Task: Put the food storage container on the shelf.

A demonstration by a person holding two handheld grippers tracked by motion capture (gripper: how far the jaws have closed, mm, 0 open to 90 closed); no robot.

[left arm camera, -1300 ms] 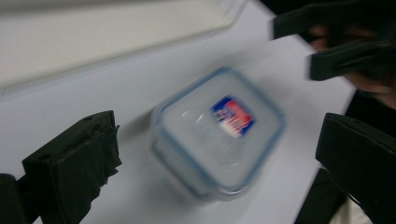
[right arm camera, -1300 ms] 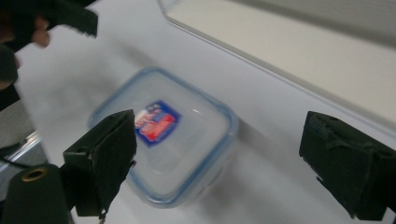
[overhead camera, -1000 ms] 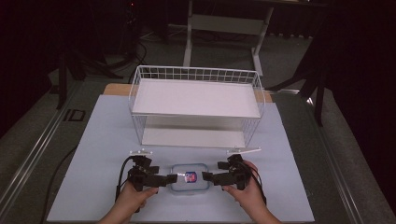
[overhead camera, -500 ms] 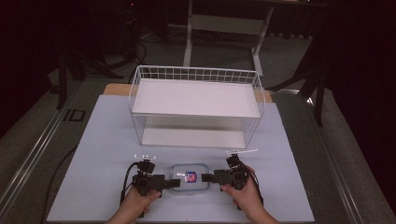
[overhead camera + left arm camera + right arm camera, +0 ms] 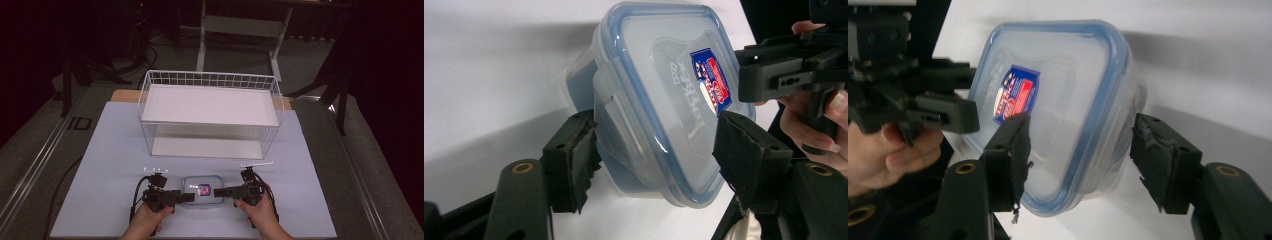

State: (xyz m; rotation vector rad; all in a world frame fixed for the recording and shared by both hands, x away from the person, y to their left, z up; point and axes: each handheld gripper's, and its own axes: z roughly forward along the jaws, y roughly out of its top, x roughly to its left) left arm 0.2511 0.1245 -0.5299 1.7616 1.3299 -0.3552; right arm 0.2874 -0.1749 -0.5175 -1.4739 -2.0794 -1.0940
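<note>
Container (image 5: 202, 189) between tongs, before basket (image 5: 210, 116)

Pale blue-white mat (image 5: 100, 165) spread over a wooden table (image 5: 122, 95), wood bare only along the far edge. White wire rack (image 5: 210, 115) at the mat's far middle, two white shelves inside, the upper one level with the rim. Grey carpet floor (image 5: 40, 150) on both sides. Metal rail (image 5: 35, 165) running along the left edge, "ID" mark (image 5: 79, 123) beside the far left corner. White frame stand (image 5: 245, 30) beyond the far edge, legs on the floor. Dark tripod legs (image 5: 75, 70) far left, more (image 5: 335, 95) far right. Cables (image 5: 145, 50) on the floor behind. Room black beyond; light falling on the table alone.
</note>
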